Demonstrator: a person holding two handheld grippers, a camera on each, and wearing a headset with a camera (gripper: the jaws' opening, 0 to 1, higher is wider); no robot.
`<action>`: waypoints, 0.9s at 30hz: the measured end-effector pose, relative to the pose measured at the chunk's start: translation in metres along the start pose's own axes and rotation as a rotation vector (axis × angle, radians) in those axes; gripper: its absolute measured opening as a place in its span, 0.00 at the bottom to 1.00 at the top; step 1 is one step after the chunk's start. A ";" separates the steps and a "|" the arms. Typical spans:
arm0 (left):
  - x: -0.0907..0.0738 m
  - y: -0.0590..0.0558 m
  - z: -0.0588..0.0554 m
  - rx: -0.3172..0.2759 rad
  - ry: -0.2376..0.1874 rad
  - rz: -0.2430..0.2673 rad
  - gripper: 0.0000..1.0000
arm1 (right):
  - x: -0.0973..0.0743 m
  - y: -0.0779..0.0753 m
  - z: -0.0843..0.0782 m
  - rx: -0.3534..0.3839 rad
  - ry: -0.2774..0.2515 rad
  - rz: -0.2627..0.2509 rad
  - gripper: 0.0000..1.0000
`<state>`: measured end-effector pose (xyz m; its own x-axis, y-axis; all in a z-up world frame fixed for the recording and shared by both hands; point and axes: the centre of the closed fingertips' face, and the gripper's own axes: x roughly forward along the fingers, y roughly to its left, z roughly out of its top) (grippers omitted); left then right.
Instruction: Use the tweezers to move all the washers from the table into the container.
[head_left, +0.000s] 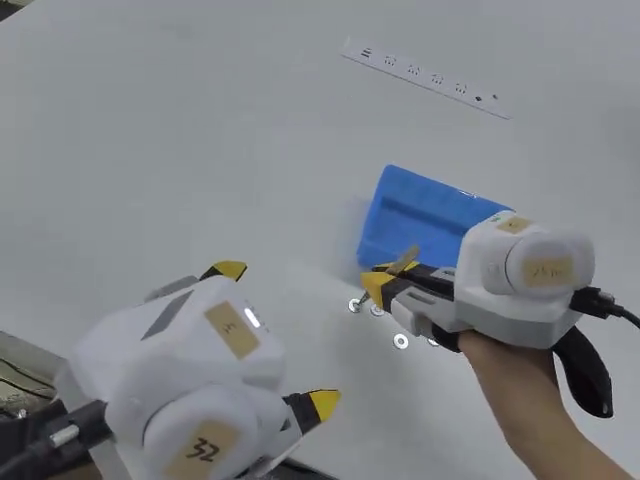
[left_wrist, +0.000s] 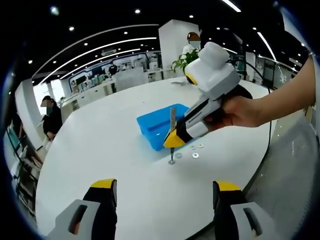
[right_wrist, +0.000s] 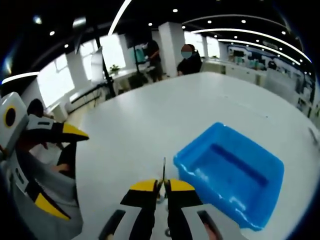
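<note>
Nearest, low and off to one side of the work: left gripper, jaws spread wide, holding nothing, hovering over the plain white bench, well short of the washers. Ahead of it and across, gripped in a hand: right gripper, jaws pressed together on slim metal tweezers, pinched partway along, points angled down toward the bench. Directly under the right gripper's tips: small flat silver ring washers, four or five countable, loosely scattered, all lying flat on the bench. Tweezer points down at the end washer of the group; touching or just above, impossible to tell. Judged step: picking up a washer, with the task at its start, no washer visible inside the container. Next move, as a judgement: close the points on the thin rim or through the hole, lift straight up without dragging, then carry a short way forward. Thin, smooth, low to the surface; probably prone to skating or flipping if caught off-centre. Just beyond the right gripper's tips, near the washers but apart: shallow blue rectangular plastic container, open-topped. Far beyond that: long white power strip, flat on the bench.
</note>
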<state>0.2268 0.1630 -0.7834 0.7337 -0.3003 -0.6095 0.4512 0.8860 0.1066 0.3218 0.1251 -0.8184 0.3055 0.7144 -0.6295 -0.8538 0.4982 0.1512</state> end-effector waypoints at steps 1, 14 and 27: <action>0.000 0.000 0.000 0.003 0.001 0.001 0.80 | 0.001 0.000 -0.001 -0.002 0.002 0.001 0.04; -0.001 0.000 -0.001 0.029 0.013 0.008 0.79 | 0.000 0.002 -0.006 -0.036 0.000 -0.026 0.03; -0.002 0.005 0.000 0.040 -0.003 0.036 0.79 | -0.004 0.008 0.001 -0.069 0.020 -0.028 0.02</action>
<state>0.2272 0.1677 -0.7816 0.7510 -0.2695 -0.6027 0.4444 0.8815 0.1595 0.3138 0.1270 -0.8137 0.3217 0.6900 -0.6483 -0.8722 0.4824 0.0805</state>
